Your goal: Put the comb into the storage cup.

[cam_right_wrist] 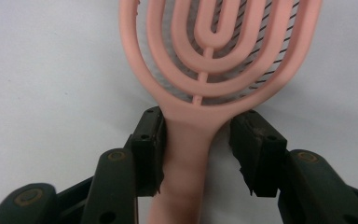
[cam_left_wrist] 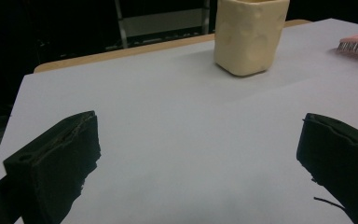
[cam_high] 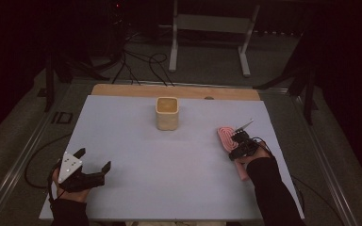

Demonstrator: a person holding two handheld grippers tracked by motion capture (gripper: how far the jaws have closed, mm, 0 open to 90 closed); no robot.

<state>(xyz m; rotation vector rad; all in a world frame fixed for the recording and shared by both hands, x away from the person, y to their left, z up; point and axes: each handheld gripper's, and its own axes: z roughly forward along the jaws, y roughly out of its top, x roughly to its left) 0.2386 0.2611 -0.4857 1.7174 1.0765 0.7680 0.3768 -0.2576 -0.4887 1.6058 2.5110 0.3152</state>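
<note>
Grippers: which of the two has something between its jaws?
The right gripper: its jaws straddle the neck of the pink hairbrush lying flat on the table. The left gripper stands wide open over bare tabletop, short of the cream cup.

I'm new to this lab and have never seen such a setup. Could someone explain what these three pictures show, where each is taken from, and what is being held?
There is no robot here: a person holds a hand-operated two-jaw gripper in each hand at a table with a pale top. The high view looks down from above the person's side. The other two come from small cameras riding on the grippers, each looking along its own black jaws.

On the table stand a cream-coloured cup near the far edge and a pink hairbrush lying flat on the right.

The left gripper sits near the front left corner with its jaws wide apart and nothing between them. The right gripper has its jaws around the neck of the brush; one jaw touches it, the other stands a little off, so it is not yet clamped.
</note>
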